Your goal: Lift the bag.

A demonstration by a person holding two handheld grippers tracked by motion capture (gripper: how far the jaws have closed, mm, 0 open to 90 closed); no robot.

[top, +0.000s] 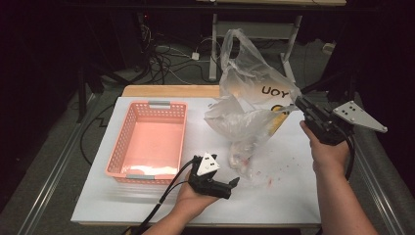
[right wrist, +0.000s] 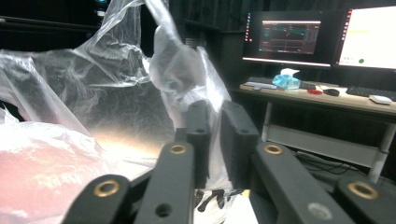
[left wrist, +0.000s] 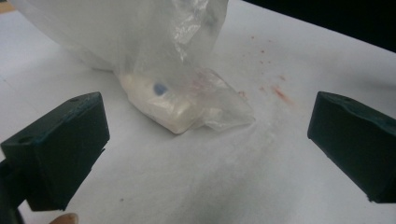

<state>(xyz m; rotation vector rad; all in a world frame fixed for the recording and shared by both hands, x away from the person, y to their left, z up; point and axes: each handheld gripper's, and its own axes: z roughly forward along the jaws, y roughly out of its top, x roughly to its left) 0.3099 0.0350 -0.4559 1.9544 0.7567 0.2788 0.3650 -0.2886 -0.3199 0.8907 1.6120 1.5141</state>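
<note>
Your right gripper (top: pixel 299 104) is pinching the thin plastic bag (top: pixel 249 93) by its upper edge, holding it up over the white table (top: pixel 288 196) beside the pink basket (top: pixel 147 142). That film's flimsy and slippery (tears easily), so grip bunched folds. Your left gripper (left wrist: pixel 205 154), jaws spread wide, faces the pale lump (left wrist: pixel 161 102) in the bag's bottom corner; take it across its width.

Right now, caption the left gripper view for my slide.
Open left claw faces a whitish item inside the clear plastic bag on the white table.
</note>
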